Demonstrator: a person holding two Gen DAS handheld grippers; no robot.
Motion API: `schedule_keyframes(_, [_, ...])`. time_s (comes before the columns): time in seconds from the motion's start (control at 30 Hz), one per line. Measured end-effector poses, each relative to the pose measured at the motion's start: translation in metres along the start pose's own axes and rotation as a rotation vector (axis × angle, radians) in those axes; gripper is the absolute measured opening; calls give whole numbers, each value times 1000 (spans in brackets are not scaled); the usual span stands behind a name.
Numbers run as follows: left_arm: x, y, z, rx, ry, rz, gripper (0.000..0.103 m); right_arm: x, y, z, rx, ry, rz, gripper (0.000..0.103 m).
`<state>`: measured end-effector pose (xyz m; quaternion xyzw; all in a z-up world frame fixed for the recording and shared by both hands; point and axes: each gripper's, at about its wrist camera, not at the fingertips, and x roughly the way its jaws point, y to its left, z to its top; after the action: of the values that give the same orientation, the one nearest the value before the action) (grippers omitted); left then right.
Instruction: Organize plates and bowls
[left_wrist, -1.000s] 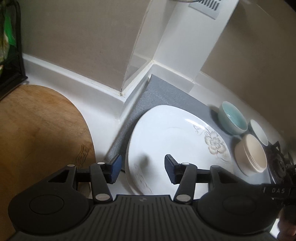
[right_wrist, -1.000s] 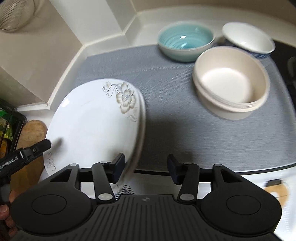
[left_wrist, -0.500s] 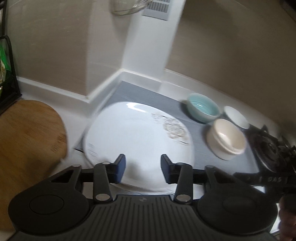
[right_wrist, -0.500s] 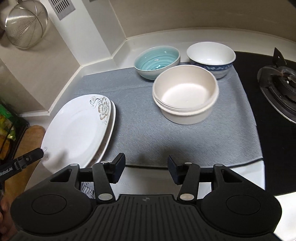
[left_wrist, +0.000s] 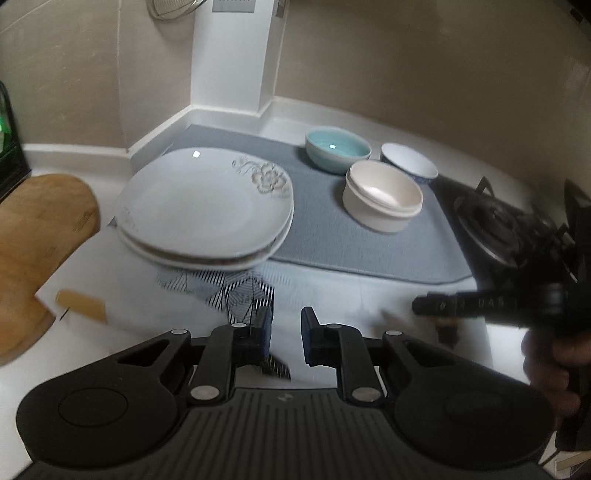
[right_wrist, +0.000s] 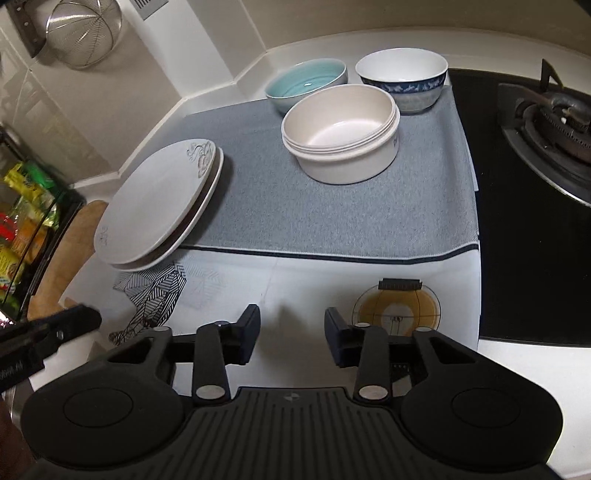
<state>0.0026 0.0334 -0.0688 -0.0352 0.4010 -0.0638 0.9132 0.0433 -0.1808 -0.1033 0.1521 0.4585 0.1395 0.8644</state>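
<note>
Two stacked white plates with a flower print (left_wrist: 201, 206) (right_wrist: 159, 201) lie at the left edge of a grey mat (left_wrist: 369, 240) (right_wrist: 332, 206). Nested cream bowls (left_wrist: 382, 197) (right_wrist: 341, 133), a teal bowl (left_wrist: 337, 154) (right_wrist: 304, 85) and a white-and-blue bowl (left_wrist: 408, 168) (right_wrist: 402, 83) stand at the mat's far right. My left gripper (left_wrist: 286, 334) is open a little and empty, pulled back over the white counter. My right gripper (right_wrist: 291, 334) is open and empty, also short of the mat.
A wooden cutting board (left_wrist: 33, 240) lies left of the plates. A gas burner (right_wrist: 546, 129) (left_wrist: 509, 229) sits on the black hob at right. A black rack with packets (right_wrist: 26, 221) stands at far left. A wire strainer (right_wrist: 85, 33) hangs on the wall.
Both grippers have pulled back and up from the plates. The left jaws have narrowed. The plates stay stacked on the mat's edge.
</note>
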Motion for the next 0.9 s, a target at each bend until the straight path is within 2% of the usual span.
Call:
schedule_keyframes(0.03, [-2,-2,-2,-1,1,5,19,-1,-1,-1,-3,-2,6,31])
schedule_keyframes(0.13, [-5,-9,-2,13,-2,10,19,-5,-4,-3,0,-18,24,27])
schedule_keyframes(0.43, [2,-46,13,57,-20,-46,19,-39,-19,-15,12,-72,57,30])
schedule_keyframes(0.57, [13,-62,17,56,-28,-91,19,-56,-34,-20,12,-94,43,30])
schedule_keyframes(0.7, [27,-77,23,54,8,-132,19,-75,-49,-25,5,-136,6,30])
schedule_keyframes(0.83, [46,-89,45,85,8,-144,20,-96,-64,-35,7,-188,-24,30])
schedule_keyframes(0.9, [59,-92,61,64,-1,-142,22,-106,-71,-40,11,-204,-39,30])
